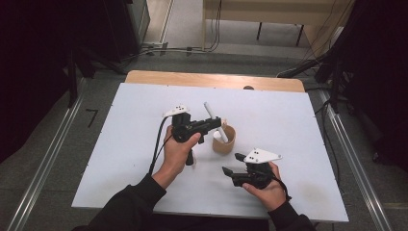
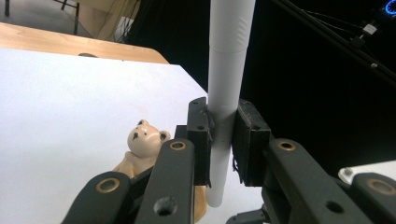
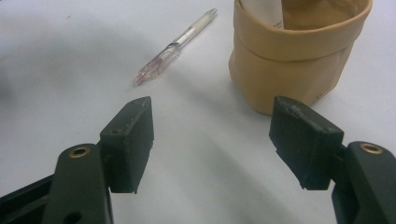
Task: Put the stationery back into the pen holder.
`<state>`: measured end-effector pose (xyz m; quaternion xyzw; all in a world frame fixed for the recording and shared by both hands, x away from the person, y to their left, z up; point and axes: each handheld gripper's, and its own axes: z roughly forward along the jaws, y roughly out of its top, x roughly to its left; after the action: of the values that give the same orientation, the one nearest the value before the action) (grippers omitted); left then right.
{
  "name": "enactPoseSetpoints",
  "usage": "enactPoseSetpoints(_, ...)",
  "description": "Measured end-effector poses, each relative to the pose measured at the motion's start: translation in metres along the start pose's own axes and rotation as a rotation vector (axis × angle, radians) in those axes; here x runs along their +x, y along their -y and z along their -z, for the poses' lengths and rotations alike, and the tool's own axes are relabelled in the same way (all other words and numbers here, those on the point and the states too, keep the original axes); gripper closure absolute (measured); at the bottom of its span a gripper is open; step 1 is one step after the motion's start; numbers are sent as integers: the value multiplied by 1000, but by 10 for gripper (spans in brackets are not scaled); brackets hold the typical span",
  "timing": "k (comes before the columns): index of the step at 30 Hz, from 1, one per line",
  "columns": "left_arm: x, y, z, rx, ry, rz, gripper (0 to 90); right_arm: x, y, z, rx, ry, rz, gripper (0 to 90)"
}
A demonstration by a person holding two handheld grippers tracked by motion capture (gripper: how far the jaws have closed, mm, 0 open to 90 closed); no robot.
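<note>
Gripping a white marker [image 2: 227, 93] near its lower end, the left gripper [image 1: 211, 124] held it upright just above and left of the tan pen holder [image 1: 224, 139] at the middle of the white table [image 1: 288, 125]. A small bear figure [image 2: 142, 140] on the holder's side showed beneath the jaws. To finish the drop cleanly, the marker's tip looked best lined up over the holder's open mouth, beside the white item already inside, before the pads let go. Farther right and nearer the person, the right gripper [image 3: 212, 140] hung with its jaws spread and nothing between them, aimed at the holder's near wall. A clear pen [image 3: 175, 46] lay flat on the table close by, untouched.
</note>
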<state>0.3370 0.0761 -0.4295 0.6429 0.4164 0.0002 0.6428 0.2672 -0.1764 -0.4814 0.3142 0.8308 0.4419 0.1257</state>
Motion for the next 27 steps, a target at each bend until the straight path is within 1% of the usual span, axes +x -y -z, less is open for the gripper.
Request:
enactPoseSetpoints(3,1,0,-3,-4,-4,0,797,0,0,0,2,1,1,293)
enactPoseSetpoints(11,3,0,-11,-6,-22,-17,797,1,0,-1,6,1,-1,294)
enactPoseSetpoints(14,3,0,-15,1,-31,-32,797,1,0,-1,6,2,3,295)
enactPoseSetpoints(24,5,3,-23,10,-62,-59,796,1,1,-2,9,-2,6,295)
enactPoseSetpoints(27,5,5,-25,14,-79,-82,796,1,1,-2,12,-3,8,295)
